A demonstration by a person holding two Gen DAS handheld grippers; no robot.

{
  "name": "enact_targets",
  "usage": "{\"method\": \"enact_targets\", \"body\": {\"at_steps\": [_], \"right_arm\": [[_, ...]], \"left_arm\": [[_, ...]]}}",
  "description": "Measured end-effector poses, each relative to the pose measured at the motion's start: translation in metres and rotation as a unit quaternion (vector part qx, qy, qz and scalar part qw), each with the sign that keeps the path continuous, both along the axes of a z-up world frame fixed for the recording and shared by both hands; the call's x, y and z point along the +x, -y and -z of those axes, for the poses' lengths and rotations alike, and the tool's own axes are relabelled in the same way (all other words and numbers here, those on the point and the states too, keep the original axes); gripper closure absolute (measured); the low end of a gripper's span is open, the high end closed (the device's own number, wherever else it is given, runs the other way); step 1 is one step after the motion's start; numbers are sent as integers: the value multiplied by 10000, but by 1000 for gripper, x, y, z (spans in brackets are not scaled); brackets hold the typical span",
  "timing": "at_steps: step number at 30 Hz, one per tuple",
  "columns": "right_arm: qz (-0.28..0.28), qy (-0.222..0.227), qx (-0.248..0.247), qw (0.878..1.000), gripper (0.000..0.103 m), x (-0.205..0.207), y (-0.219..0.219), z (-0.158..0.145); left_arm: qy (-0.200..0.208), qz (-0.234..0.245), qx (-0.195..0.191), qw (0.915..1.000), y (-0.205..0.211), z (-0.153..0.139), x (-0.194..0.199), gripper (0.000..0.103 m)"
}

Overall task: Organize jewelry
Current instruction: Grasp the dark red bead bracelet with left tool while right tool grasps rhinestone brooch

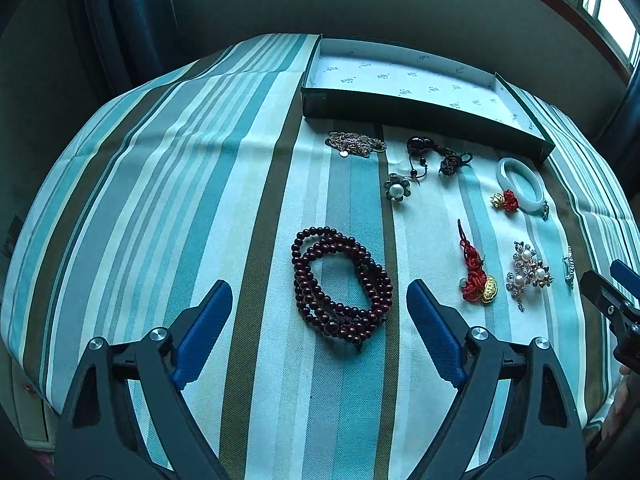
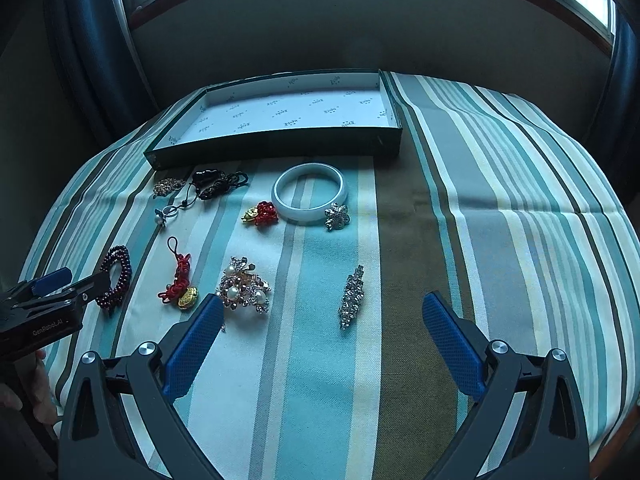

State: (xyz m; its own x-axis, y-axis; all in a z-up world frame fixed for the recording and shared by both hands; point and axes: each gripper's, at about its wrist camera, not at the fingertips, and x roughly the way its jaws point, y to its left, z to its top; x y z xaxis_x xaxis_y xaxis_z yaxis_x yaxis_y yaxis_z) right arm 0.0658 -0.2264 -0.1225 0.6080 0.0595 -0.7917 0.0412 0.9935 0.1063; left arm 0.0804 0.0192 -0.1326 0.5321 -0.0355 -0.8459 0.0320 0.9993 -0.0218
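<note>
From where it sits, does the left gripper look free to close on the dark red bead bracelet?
Probably yes. The left gripper has its jaws open on either side of the bead bracelet, which lies alone on the striped cloth with nothing between them.

Jewelry pieces [image 2: 244, 288] lie scattered before empty box [image 2: 276, 146].

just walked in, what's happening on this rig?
A person holds tongs in each hand over a striped tablecloth strewn with jewelry. Both are open and empty. The left tongs sit just short of the dark red bead bracelet; the right tongs are near the long rhinestone clip, with the pearl brooch by the left finger. The shallow box at the back holds no jewelry, and the pale bangle and the other pieces lie on the cloth.
</note>
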Motion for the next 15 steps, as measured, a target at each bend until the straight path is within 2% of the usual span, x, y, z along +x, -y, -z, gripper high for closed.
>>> {"method": "enact_targets", "body": {"at_steps": [5,6,7,8,9,10,11,13,15], "right_arm": [[160,-4,10,9999,5,6,9,4],[168,-17,19,9999,6,7,10,4],[159,-22,29,9999,6,9,9,5],[146,-36,38,9999,12,10,8,6],[130,-59,55,9999,28,12,8,8],[117,-91,90,9999,34,13,7,9],[106,-130,123,9998,38,15,7,11],[80,-175,122,9997,39,17,5,14],[73,-204,133,9997,47,19,5,17]], "left_arm": [[-121,79,114,9998,7,13,12,14],[-172,78,150,9997,8,16,13,15],[-206,73,161,9996,7,19,14,20],[-247,68,150,9996,5,21,15,23],[-252,69,102,9996,4,22,15,24],[-231,55,92,9997,2,22,15,24],[-238,60,97,9997,2,22,16,24],[-222,67,108,9997,1,23,17,24],[-205,83,113,9997,1,22,17,26]]}}
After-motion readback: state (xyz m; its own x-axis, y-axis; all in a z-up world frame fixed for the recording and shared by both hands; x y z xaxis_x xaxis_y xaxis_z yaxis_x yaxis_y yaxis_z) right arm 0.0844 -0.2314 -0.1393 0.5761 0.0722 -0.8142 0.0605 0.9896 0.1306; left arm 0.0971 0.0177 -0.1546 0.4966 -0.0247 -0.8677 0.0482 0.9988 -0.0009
